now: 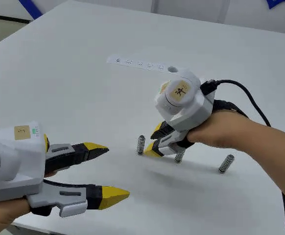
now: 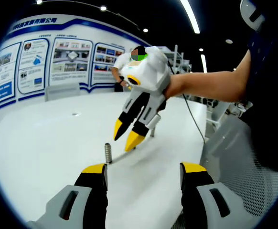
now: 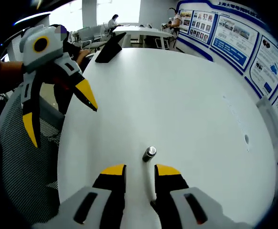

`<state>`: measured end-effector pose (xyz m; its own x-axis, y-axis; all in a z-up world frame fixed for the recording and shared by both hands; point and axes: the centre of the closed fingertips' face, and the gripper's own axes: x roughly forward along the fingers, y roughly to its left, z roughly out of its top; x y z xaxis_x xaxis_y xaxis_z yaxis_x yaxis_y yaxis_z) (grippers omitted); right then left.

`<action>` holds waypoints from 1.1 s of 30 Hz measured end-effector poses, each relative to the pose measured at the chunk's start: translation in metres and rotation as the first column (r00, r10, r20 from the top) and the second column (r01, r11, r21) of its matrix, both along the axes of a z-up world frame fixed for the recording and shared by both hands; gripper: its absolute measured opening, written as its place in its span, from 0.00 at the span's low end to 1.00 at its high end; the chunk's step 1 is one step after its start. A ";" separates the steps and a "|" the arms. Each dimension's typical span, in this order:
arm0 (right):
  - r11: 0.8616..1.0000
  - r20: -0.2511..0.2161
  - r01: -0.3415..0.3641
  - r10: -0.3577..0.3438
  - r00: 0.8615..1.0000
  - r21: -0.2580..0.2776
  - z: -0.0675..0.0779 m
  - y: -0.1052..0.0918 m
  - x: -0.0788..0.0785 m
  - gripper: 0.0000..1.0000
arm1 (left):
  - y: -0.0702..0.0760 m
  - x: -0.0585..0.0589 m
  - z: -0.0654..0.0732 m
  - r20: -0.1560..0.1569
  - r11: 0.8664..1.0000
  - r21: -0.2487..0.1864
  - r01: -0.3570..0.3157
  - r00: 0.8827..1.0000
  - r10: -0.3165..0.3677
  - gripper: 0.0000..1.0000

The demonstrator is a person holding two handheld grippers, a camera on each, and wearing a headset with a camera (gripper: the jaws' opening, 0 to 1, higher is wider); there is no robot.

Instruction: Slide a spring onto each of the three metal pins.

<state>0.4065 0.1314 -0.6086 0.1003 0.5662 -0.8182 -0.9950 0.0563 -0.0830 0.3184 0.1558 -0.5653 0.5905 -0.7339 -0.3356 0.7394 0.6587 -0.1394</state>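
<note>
Standing upright just ahead of the right tongs (image 3: 140, 171), the nearest spring (image 3: 149, 153) lines up with the narrow gap between their yellow tips, a shade toward the right-hand tip and touching neither. Its long axis runs straight up from the bench (image 1: 74, 88). The right gripper view looks down on its shiny top, so I cannot tell whether the coil is fully seated on its pin.

The right tongs are slightly apart with nothing between them. The left tongs (image 1: 114, 171) are spread wide, also empty, and hang well back from that same spring, which lies out beyond their left-hand tip. The right tongs are plainly the nearer.

A second spring (image 1: 180, 155) stands beneath the body of the right tongs. A third spring (image 1: 226, 163) stands further back, on the wrist side.

All three show as upright coils, so the task looks close to done. Any last seating of the nearest spring would likely fall to the right tongs. It would need only a short reach forward, with the tips coming in on either side of that vertical axis without knocking it sideways.
</note>
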 end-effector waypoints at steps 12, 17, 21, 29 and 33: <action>0.997 -0.003 0.056 -0.056 0.998 0.050 0.008 -0.027 -0.022 0.25 | 0.000 -0.004 -0.002 -0.013 1.000 0.008 0.012 1.000 -0.012 0.65; 0.993 -0.017 0.091 -0.090 0.996 0.077 0.010 -0.039 -0.030 0.26 | -0.002 -0.005 -0.002 -0.013 1.000 0.010 0.020 1.000 -0.020 0.66; 0.987 -0.025 0.120 -0.118 0.993 0.108 0.015 -0.049 -0.037 0.26 | -0.002 -0.006 -0.001 -0.011 1.000 0.007 0.023 1.000 -0.023 0.67; 0.973 -0.033 0.178 -0.175 0.984 0.148 0.019 -0.077 -0.046 0.28 | -0.004 -0.005 -0.001 -0.013 1.000 0.005 0.029 0.999 -0.029 0.67; 0.962 -0.024 0.213 -0.212 0.977 0.169 0.021 -0.095 -0.046 0.29 | -0.005 -0.004 -0.001 -0.014 1.000 0.004 0.030 0.999 -0.030 0.67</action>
<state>0.3608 0.0367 -0.5877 0.2288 0.6630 -0.7128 -0.9590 0.2792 -0.0482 0.3139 0.1509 -0.5668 0.5636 -0.7498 -0.3467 0.7566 0.6370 -0.1476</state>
